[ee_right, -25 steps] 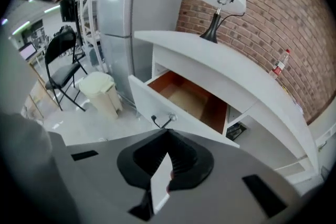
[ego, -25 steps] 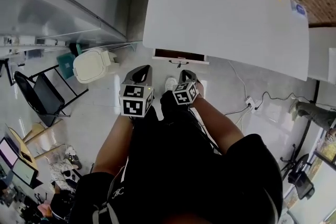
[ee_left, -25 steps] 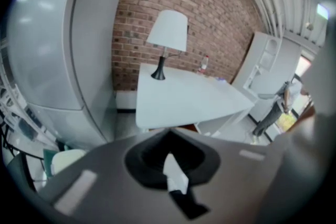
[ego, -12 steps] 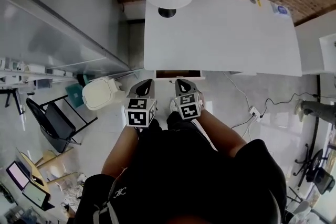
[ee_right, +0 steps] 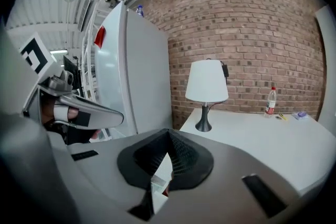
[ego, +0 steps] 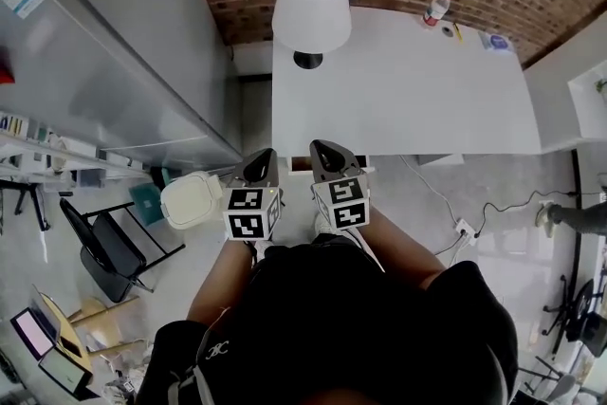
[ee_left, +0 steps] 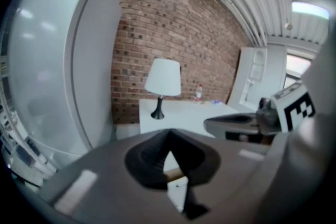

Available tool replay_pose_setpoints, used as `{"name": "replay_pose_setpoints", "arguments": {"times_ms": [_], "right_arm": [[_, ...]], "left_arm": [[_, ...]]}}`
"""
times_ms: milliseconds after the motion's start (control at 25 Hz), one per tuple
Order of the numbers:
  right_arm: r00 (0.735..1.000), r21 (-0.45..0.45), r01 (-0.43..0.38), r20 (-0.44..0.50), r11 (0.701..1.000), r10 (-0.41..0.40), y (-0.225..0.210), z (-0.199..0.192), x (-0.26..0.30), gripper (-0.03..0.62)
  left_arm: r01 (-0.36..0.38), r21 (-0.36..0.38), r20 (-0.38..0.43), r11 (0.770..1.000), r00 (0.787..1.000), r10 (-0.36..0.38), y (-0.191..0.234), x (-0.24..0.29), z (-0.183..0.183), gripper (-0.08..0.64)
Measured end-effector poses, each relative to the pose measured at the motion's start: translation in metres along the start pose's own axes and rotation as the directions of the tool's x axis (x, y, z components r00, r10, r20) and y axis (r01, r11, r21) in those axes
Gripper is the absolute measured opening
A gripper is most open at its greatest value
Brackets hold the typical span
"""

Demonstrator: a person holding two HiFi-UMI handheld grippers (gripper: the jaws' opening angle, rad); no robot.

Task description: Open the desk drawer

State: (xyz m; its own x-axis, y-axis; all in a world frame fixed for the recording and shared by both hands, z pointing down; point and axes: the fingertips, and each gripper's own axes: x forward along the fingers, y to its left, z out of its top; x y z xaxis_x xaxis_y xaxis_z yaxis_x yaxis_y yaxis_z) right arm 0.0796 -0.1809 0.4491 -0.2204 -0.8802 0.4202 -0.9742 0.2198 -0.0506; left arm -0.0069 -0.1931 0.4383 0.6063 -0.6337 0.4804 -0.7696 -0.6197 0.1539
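Drawer (ego: 300, 165) at desk (ego: 408, 100) edge, partly behind left tongs (ego: 265, 155), right tongs (ego: 319, 148), both closed, empty; lamp (ego: 311, 9), bottle (ego: 436, 7) atop.

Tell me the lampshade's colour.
White. The lampshade shows best in the right gripper view.

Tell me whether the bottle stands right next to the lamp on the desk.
No: the bottle stands well apart from the lamp, with bare desk top between them.
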Motion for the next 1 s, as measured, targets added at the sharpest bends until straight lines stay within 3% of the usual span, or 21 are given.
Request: {"name": "replay_pose_setpoints", "arguments": {"times_ms": [200, 360, 480, 720, 1000], "right_arm": [[0.994, 0.03, -0.013, 0.11, 0.999, 0.01, 0.008, 0.049, -0.009, -0.002], [0.989, 0.02, -0.014, 0.149, 1.0, 0.011, 0.015, 0.072, -0.015, -0.002], [0.984, -0.002, -0.003, 0.176, 1.0, 0.003, 0.021, 0.088, -0.015, -0.002], [0.982, -0.046, -0.017, 0.186, 0.999, 0.025, 0.037, 0.102, -0.006, -0.002], [0.983, -0.047, -0.032, 0.181, 0.998, 0.04, 0.051, 0.1, 0.0, -0.002]], "left_arm": [[-0.023, -0.029, 0.068, 0.999, 0.997, 0.025, 0.017, -0.018, 0.03, -0.002], [-0.074, 0.013, 0.106, 0.997, 0.992, 0.072, 0.028, -0.036, 0.044, -0.002], [-0.092, -0.005, 0.13, 0.996, 0.987, 0.092, 0.041, -0.044, 0.054, -0.002], [-0.11, -0.043, 0.17, 0.993, 0.979, 0.115, 0.059, -0.057, 0.068, -0.002], [-0.114, -0.035, 0.17, 0.993, 0.978, 0.118, 0.068, -0.066, 0.064, -0.002]]}}
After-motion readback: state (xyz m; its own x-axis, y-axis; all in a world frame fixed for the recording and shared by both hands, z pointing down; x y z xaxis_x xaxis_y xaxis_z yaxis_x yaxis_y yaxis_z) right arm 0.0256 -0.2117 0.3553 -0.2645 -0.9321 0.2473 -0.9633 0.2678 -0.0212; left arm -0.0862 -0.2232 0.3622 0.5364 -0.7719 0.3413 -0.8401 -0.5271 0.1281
